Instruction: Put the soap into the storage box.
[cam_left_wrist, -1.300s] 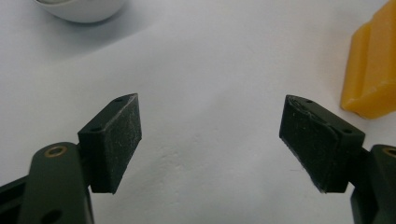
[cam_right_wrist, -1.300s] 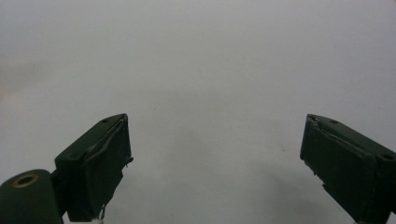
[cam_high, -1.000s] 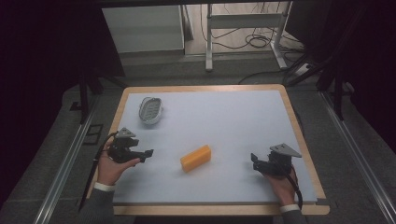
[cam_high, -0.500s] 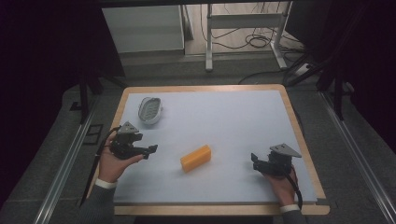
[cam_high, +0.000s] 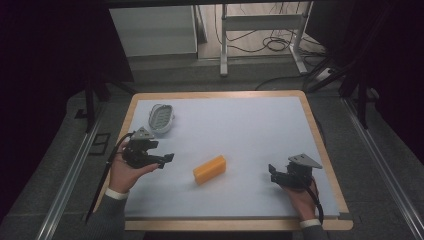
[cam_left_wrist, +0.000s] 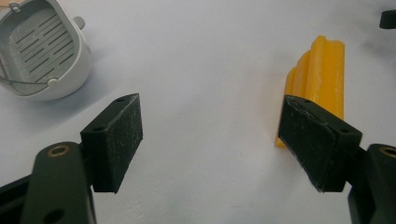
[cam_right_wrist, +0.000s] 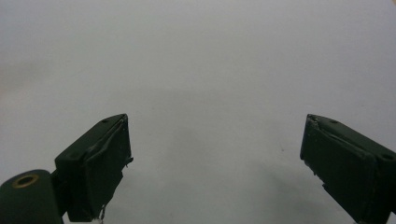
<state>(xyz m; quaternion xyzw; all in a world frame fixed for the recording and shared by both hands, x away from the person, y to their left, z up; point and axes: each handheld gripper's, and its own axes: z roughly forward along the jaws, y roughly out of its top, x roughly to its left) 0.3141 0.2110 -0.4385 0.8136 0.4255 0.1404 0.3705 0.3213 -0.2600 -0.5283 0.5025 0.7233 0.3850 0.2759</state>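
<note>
Two grippers with jaws wide and empty, left gripper (cam_high: 167, 158) near the yellow ridged block (cam_high: 210, 169), right gripper (cam_high: 272, 172) well apart from it, white slotted plastic basket (cam_high: 161, 118) on the table (cam_high: 260, 125)

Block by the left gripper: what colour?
Yellow-orange, plain and ridged. The block shows best in the left gripper view.

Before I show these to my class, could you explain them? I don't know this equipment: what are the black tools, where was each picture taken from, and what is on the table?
A person holds two hand tools, each a gripper with two black jaws. The high view looks down on the table: left gripper, right gripper. The other two pictures come from cameras riding on the grippers, looking along their jaws. On the table lie a yellow block and, farther back, a slotted grey dish. Both grippers are open and hold nothing. In the left gripper view the left one points between dish and block.
</note>
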